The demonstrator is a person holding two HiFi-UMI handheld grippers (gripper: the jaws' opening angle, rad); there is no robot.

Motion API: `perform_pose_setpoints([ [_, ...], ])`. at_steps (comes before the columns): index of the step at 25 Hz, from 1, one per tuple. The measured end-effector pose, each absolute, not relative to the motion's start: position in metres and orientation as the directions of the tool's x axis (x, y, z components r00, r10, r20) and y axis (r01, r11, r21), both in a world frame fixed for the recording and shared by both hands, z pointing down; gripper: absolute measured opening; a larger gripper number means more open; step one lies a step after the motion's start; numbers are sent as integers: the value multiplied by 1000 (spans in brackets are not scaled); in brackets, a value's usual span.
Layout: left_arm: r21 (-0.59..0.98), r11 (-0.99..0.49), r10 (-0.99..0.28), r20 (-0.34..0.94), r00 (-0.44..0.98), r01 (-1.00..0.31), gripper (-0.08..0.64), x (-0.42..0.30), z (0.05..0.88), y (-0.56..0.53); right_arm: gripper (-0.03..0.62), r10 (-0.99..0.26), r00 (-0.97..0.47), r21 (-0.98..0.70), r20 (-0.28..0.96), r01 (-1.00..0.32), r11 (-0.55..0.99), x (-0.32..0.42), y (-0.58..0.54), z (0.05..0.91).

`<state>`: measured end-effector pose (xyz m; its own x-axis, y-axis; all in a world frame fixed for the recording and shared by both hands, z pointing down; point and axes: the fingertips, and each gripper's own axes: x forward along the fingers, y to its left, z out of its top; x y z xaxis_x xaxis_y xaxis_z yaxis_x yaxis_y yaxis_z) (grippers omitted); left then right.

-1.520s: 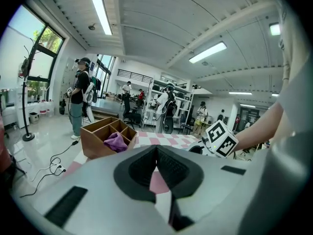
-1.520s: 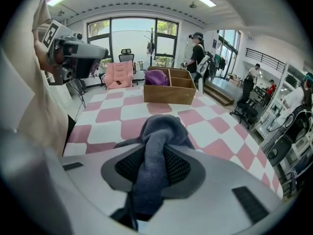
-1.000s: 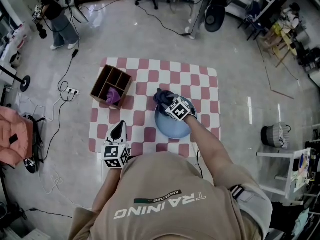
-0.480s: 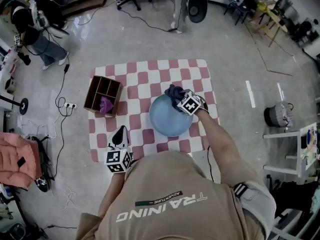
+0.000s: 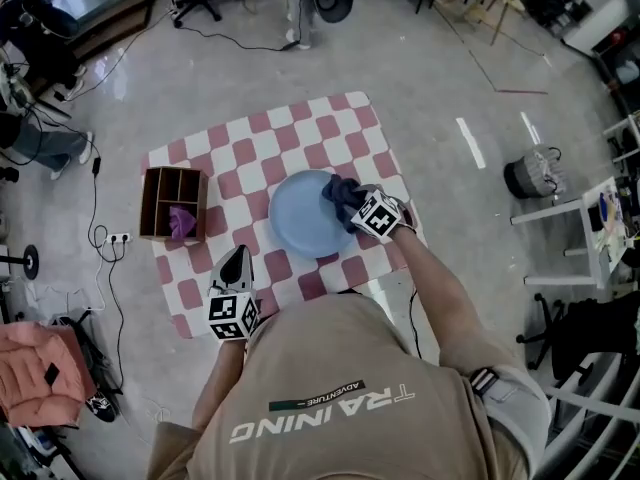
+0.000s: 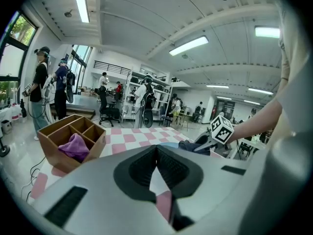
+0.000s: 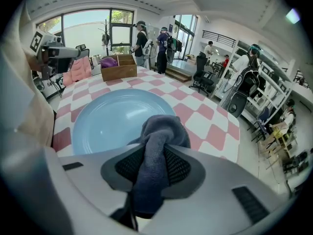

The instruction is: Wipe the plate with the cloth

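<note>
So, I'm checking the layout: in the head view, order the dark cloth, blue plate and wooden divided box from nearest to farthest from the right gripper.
1. Dark cloth, clamped in the right gripper itself.
2. Blue plate, just left of it, on the checked mat.
3. Wooden divided box, far left, at the mat's edge.

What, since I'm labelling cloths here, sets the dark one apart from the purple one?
Colour: the dark cloth is grey-blue, the purple cloth bright violet. State: the dark cloth is clamped in the right gripper at the blue plate; the purple cloth lies loose in a wooden box compartment. Both are crumpled.
</note>
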<state>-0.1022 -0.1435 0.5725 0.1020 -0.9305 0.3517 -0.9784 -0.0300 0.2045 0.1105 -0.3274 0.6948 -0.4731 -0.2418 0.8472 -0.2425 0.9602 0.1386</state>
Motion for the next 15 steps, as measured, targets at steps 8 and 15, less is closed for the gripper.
perform_pose_setpoints([
  [8,225,-99,-930,325,171,-969,14,-91,569,-155,120,-225,-502,82,835,-291,953,118,-257,691],
  [15,255,-62,-925,349,152,-965,14,-105,581,-139,120,-158,-550,23,820,-245,969,82,-200,691],
])
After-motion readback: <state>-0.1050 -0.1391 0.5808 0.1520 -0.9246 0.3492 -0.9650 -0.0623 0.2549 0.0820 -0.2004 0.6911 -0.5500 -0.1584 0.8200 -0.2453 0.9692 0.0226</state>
